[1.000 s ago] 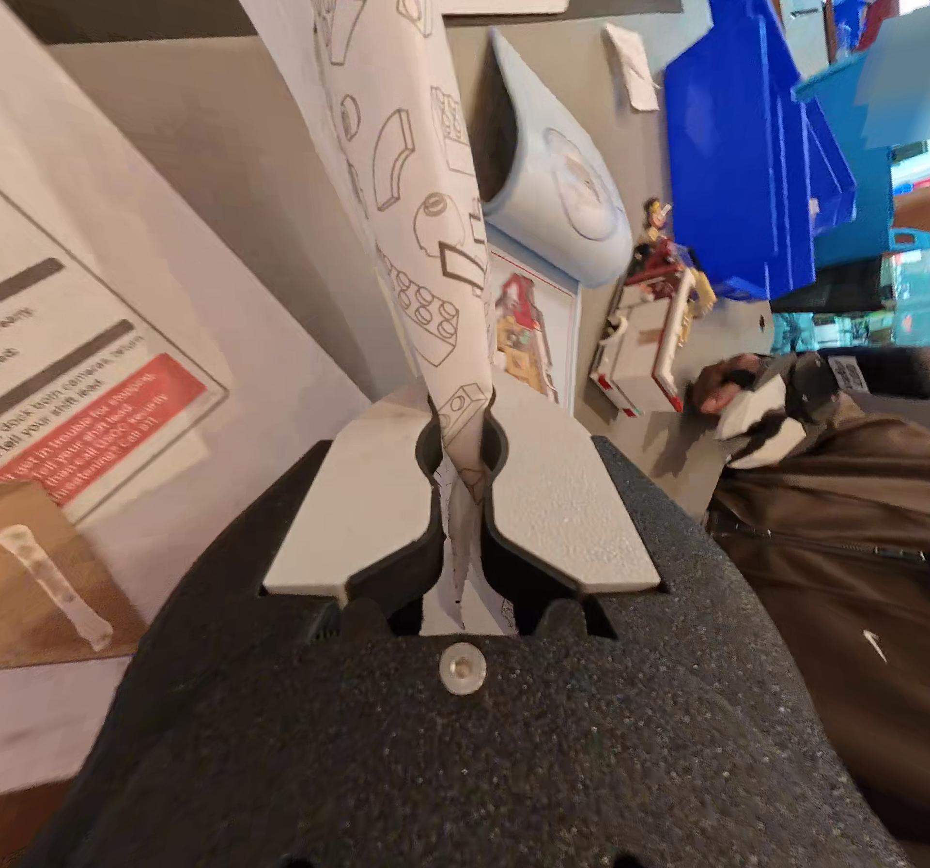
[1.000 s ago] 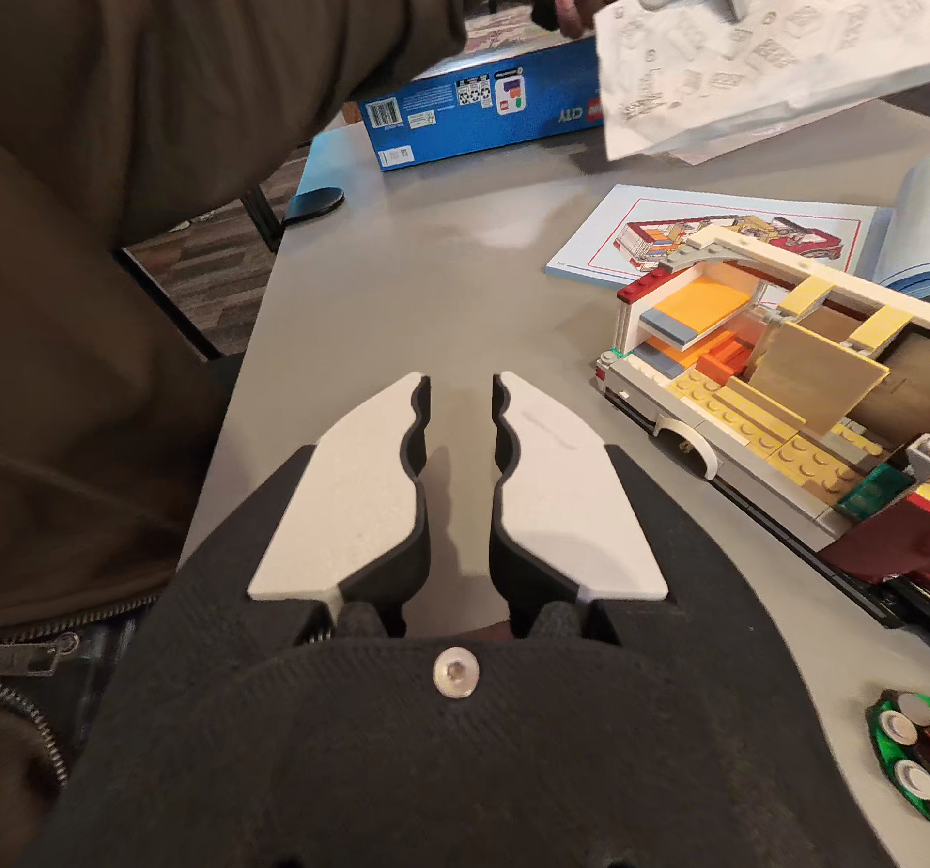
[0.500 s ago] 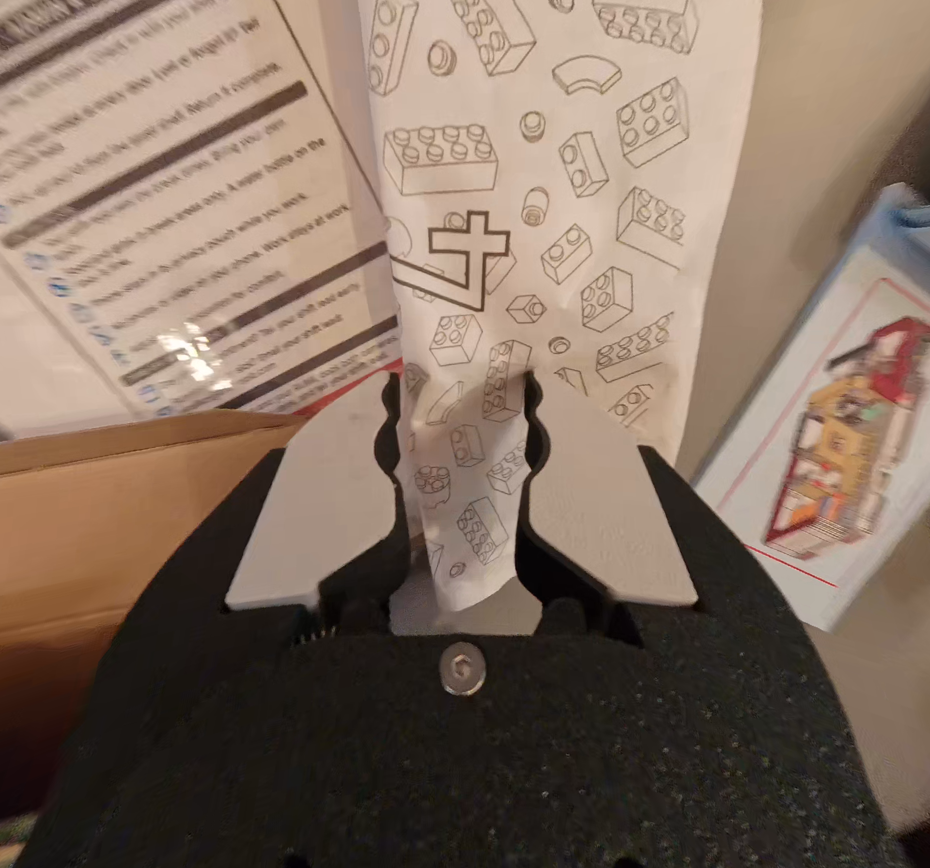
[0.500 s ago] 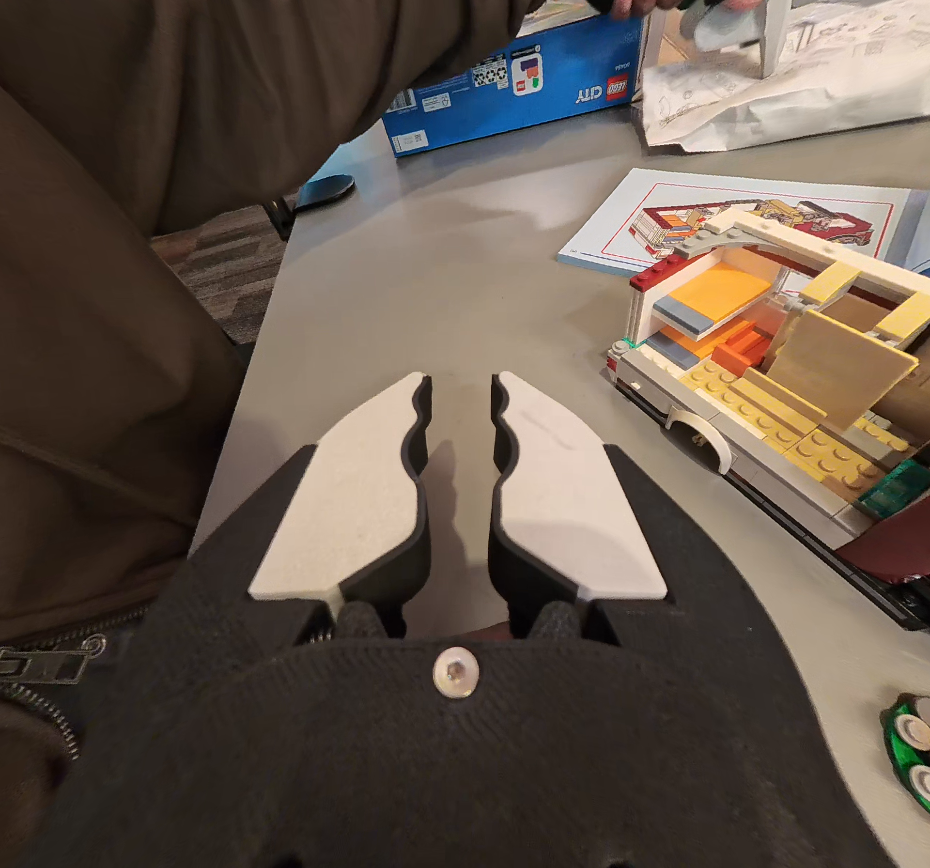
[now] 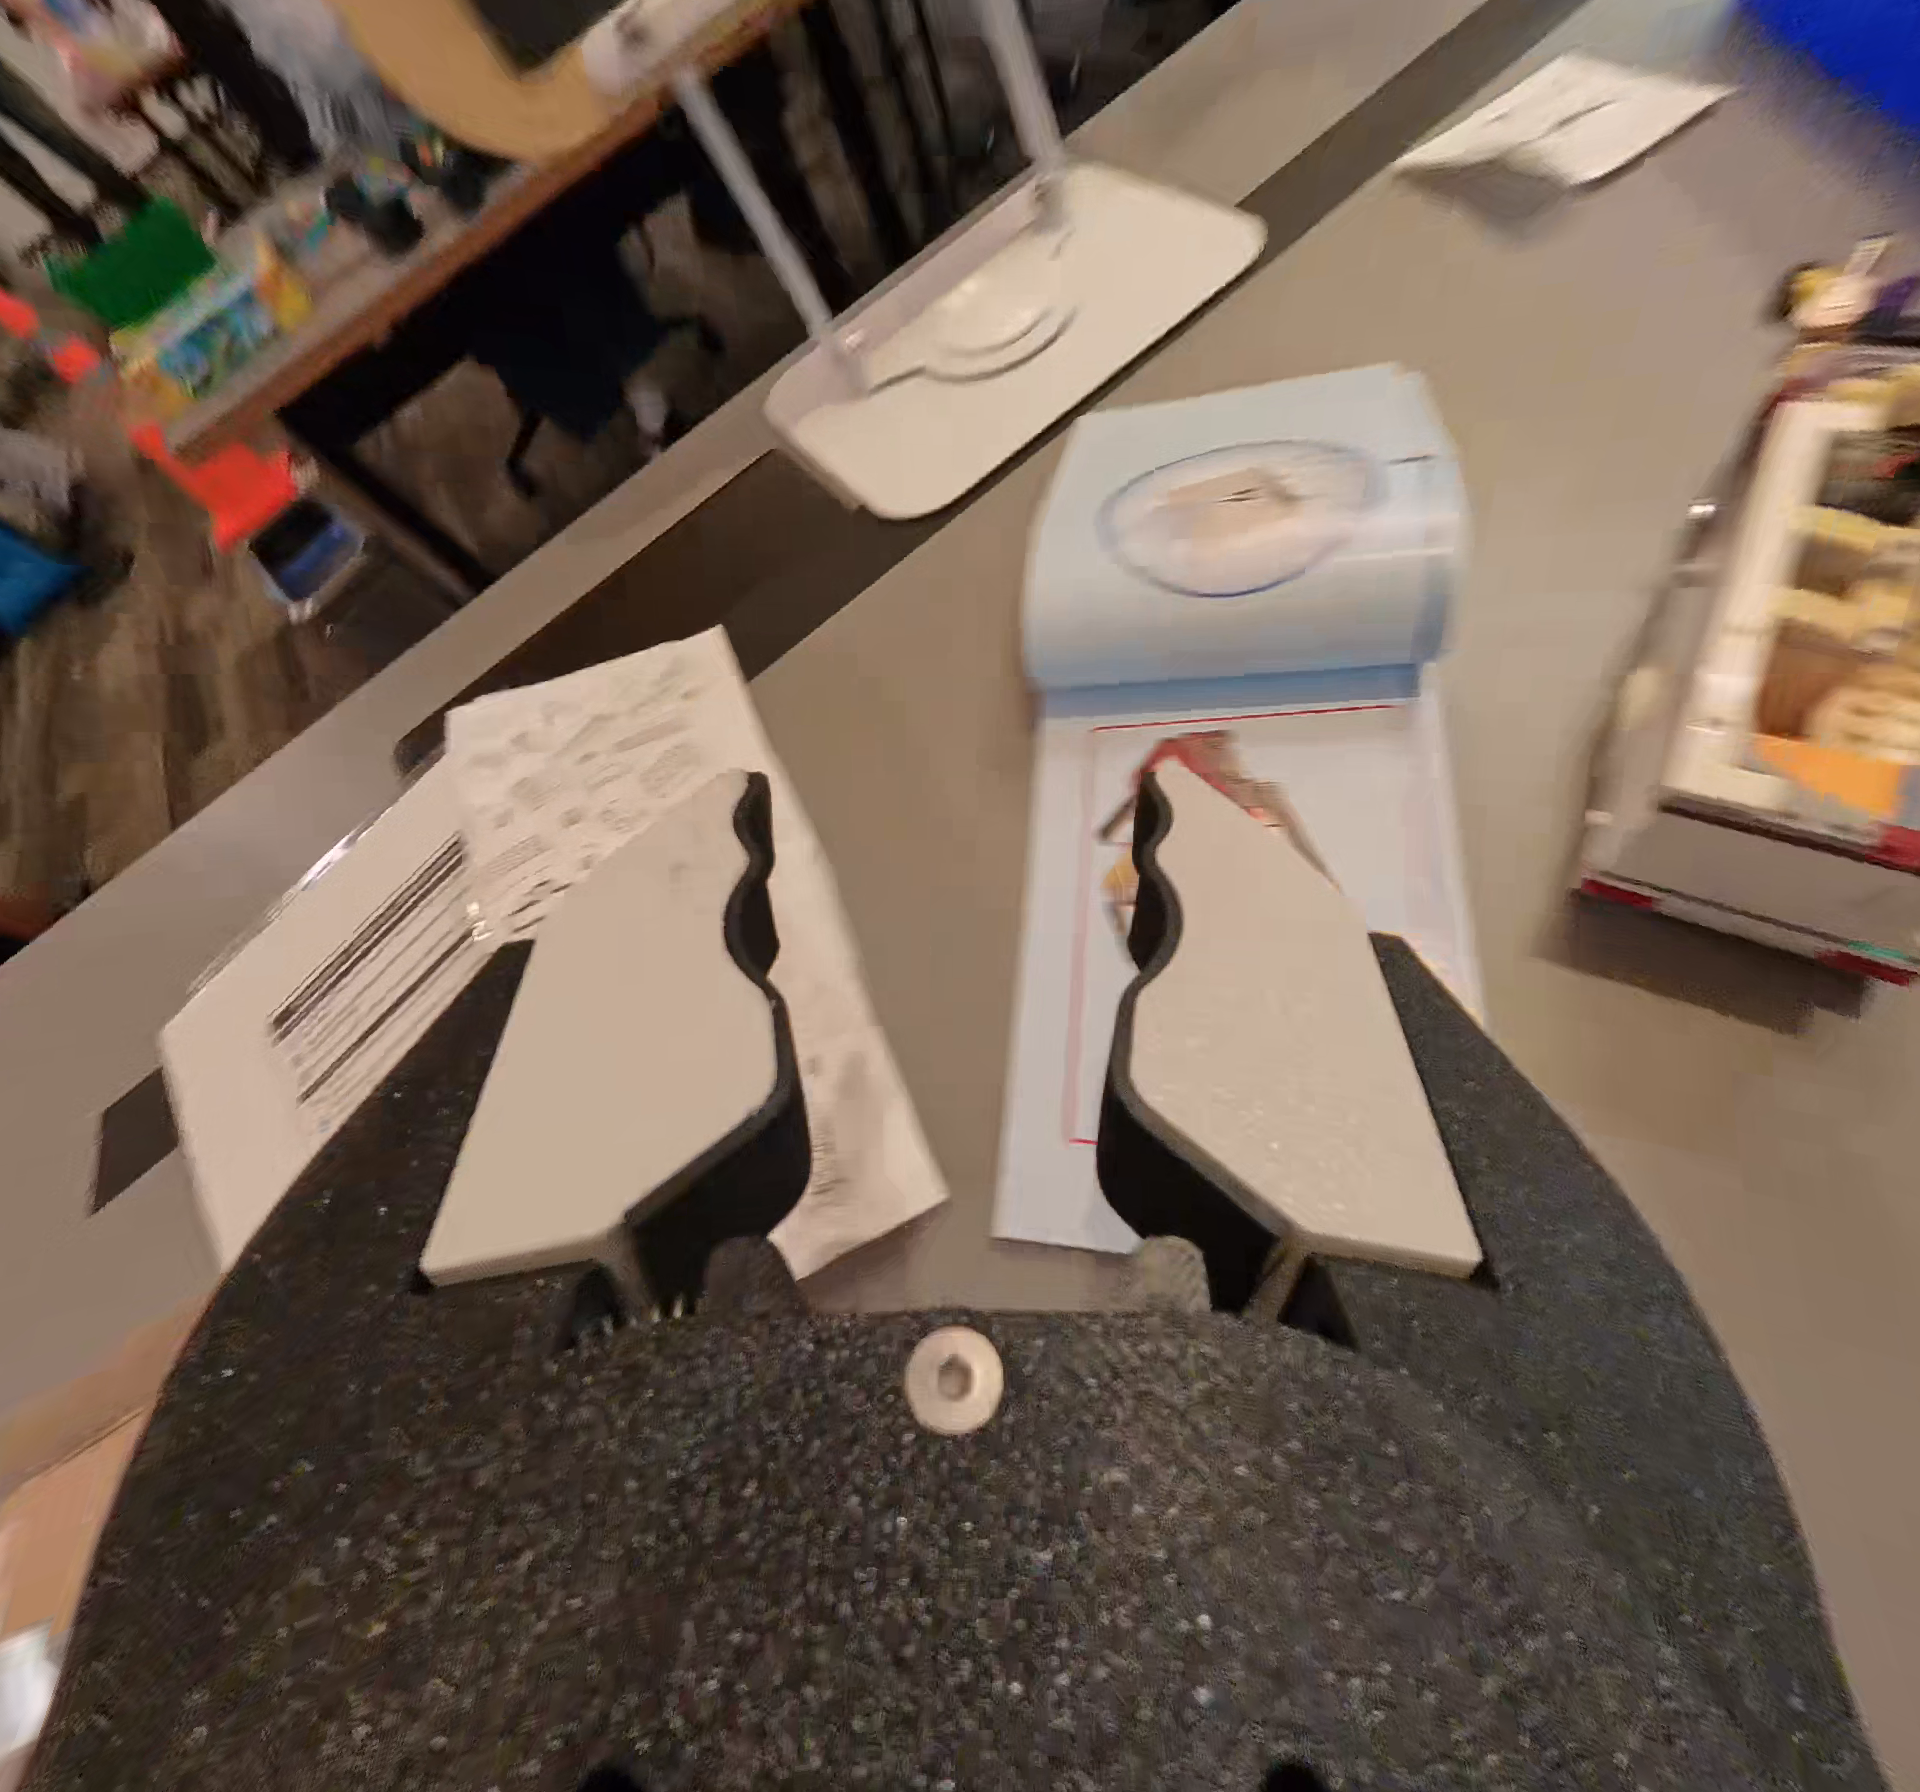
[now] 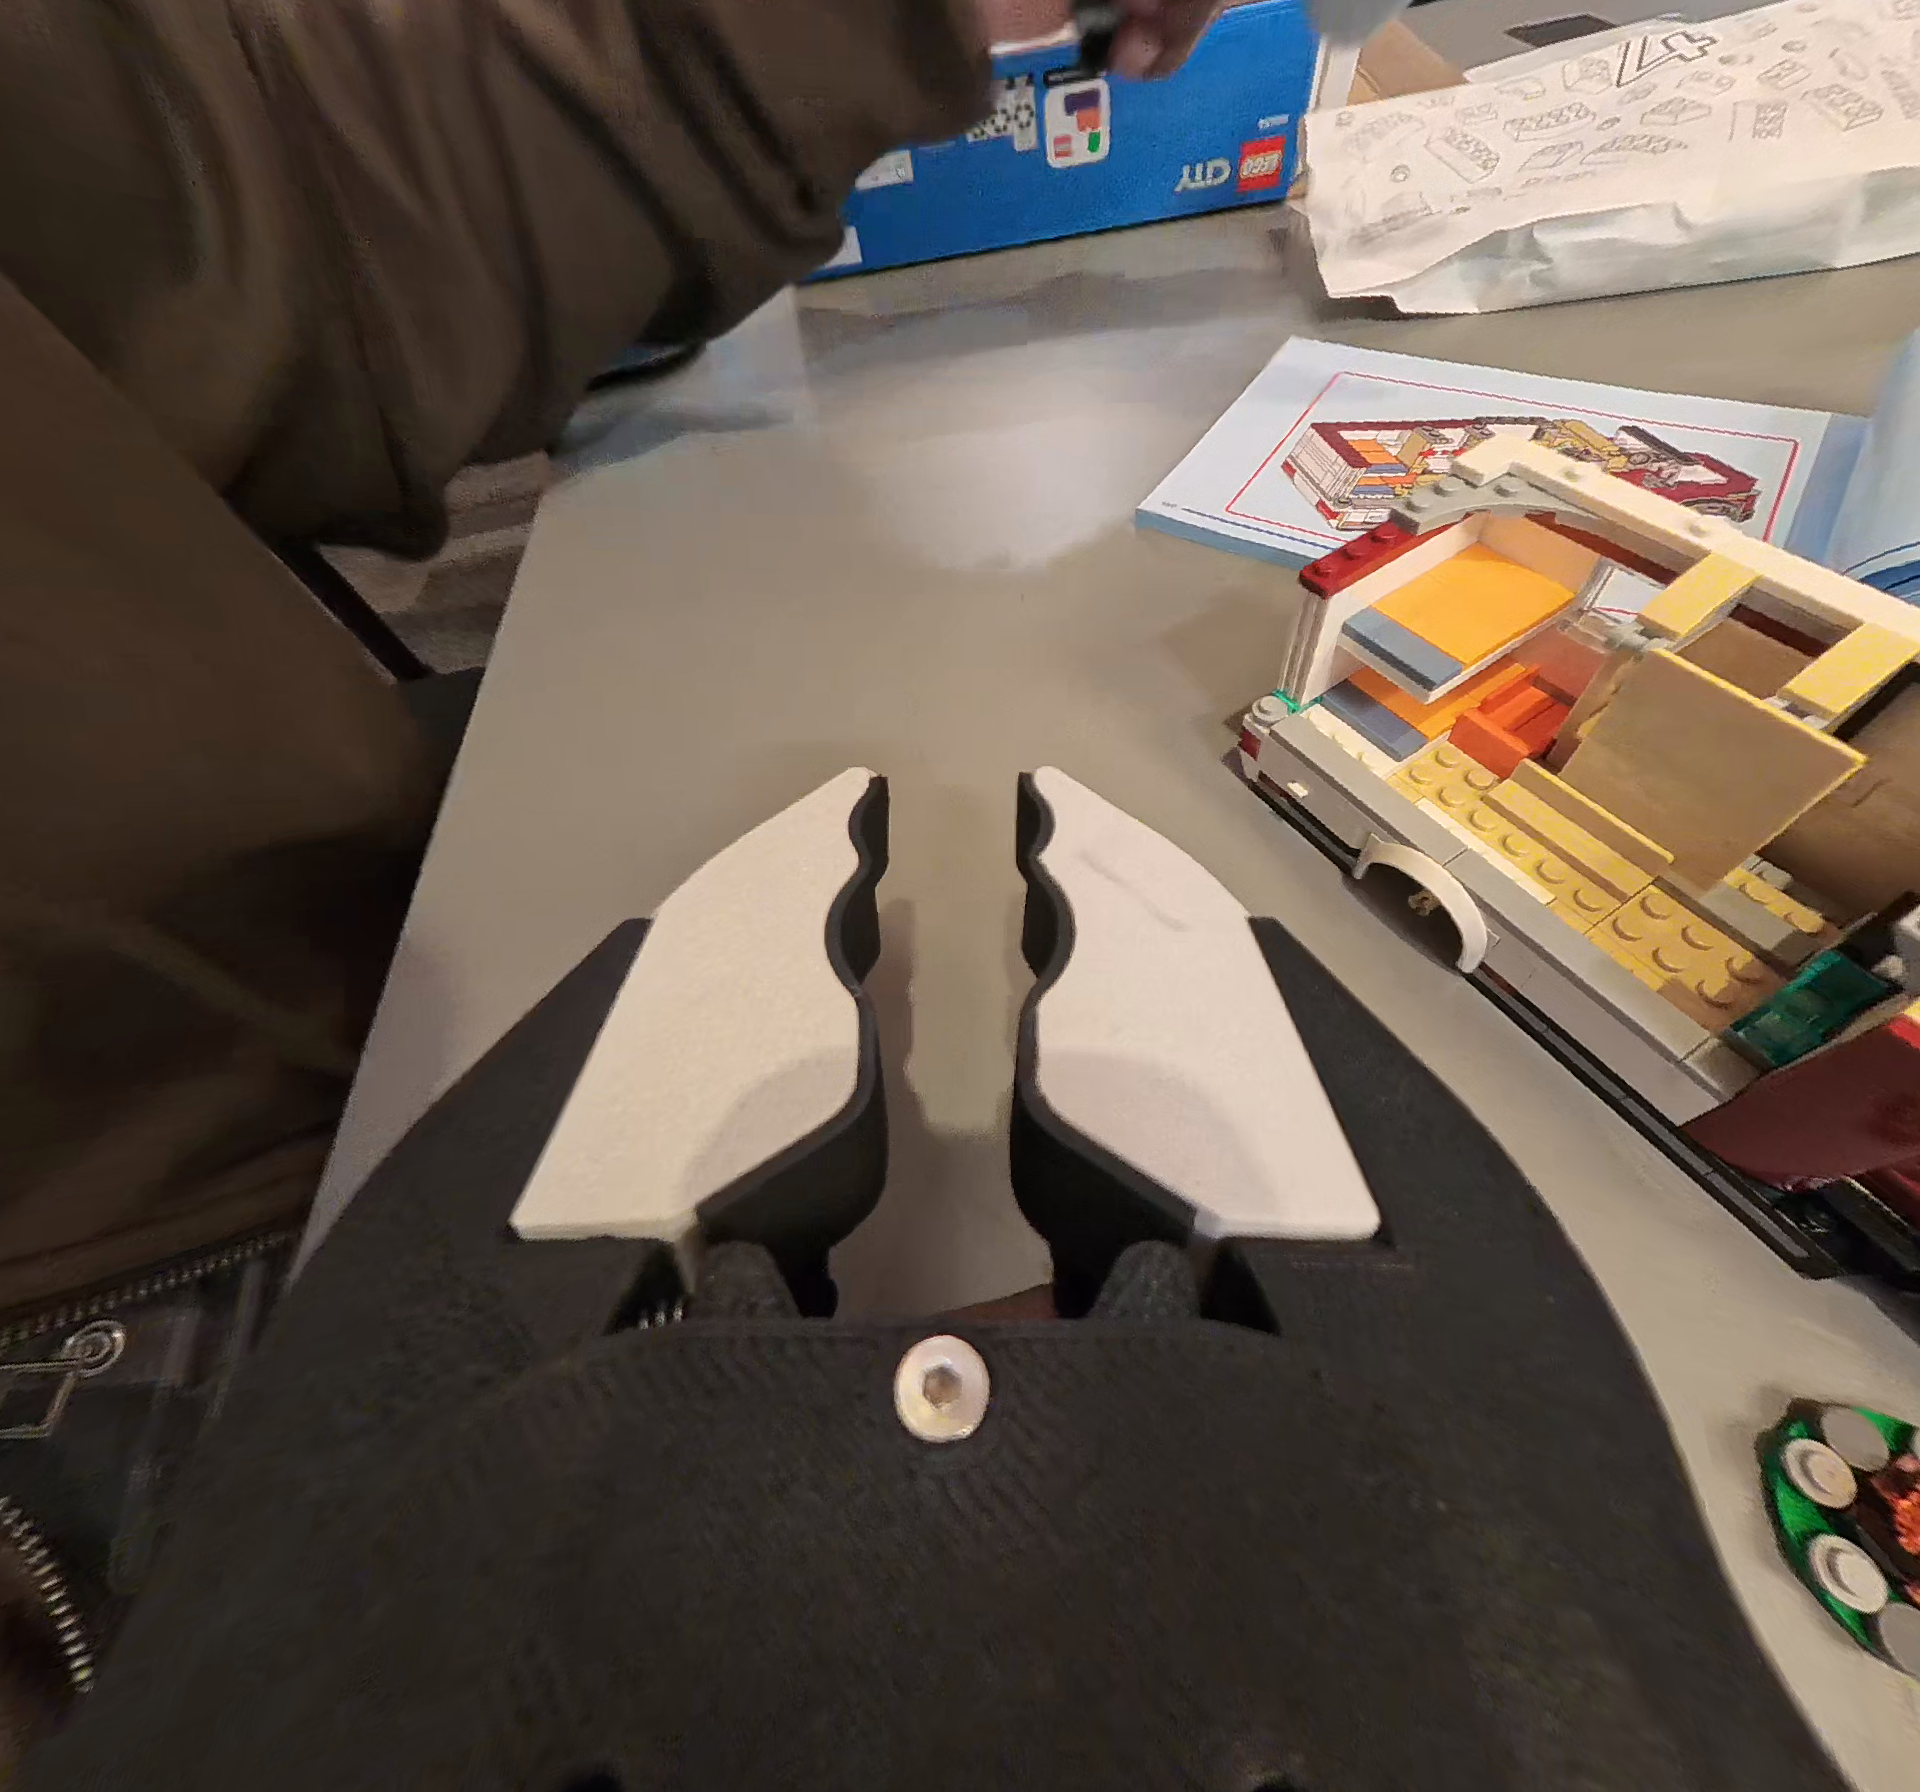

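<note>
Left gripper [image 5: 951, 786], jaws wide apart and holding nothing, hangs above the grey table [image 5: 935, 662] between a white printed paper bag [image 5: 613, 766] and an instruction booklet [image 5: 1236, 620], while the right gripper [image 6: 952, 786], slightly parted and likewise empty, hovers left of the brick camper model [image 6: 1558, 755].

Matt grey table [image 6: 727, 599], crinkled printed paper bag [image 6: 1621, 184], glossy plastic brick model [image 6: 1538, 755], rough black foam-like gripper body [image 5: 935, 1534].
</note>
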Tool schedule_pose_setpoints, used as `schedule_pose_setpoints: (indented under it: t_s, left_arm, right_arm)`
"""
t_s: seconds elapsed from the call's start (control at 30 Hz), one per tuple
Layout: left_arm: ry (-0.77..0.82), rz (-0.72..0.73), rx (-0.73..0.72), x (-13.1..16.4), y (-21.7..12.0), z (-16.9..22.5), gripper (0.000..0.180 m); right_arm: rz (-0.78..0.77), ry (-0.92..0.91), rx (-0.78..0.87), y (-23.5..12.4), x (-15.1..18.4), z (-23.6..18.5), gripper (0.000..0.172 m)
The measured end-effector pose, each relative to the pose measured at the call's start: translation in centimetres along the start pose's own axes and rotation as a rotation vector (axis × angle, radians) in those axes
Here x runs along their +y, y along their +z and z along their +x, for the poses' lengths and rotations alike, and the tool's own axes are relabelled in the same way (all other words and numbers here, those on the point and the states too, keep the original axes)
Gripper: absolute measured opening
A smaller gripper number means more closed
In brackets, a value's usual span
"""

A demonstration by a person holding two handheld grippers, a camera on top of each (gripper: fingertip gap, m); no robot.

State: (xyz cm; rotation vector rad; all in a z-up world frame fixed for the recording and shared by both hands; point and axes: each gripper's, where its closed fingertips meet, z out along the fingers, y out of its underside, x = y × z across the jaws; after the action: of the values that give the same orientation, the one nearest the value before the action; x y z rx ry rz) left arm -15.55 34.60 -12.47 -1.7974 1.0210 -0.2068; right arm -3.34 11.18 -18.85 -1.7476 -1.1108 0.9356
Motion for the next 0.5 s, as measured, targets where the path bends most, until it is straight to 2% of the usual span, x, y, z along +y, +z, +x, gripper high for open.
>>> schedule_pose_setpoints:
  t_s: [0.13,0.23,0.37,0.5]
  left_arm:
    - [-0.020,0.142,0.016,2.6,-1.1,5.6,0.065]
    - [-0.046,0.128,0.030,5.6,-1.7,7.6,0.061]
    - [-0.029,0.104,0.065,6.9,-2.3,8.7,0.061]
    - [0.022,0.051,0.084,7.5,-1.9,9.4,0.060]
  right_arm:
    - [-0.050,-0.067,0.111,-1.3,1.0,1.0,0.028]
    - [-0.078,-0.089,0.238,-5.1,1.2,1.3,0.030]
    - [-0.211,-0.211,0.524,-14.4,1.3,2.8,0.031]
    - [-0.499,-0.533,0.806,-26.9,0.8,6.0,0.033]
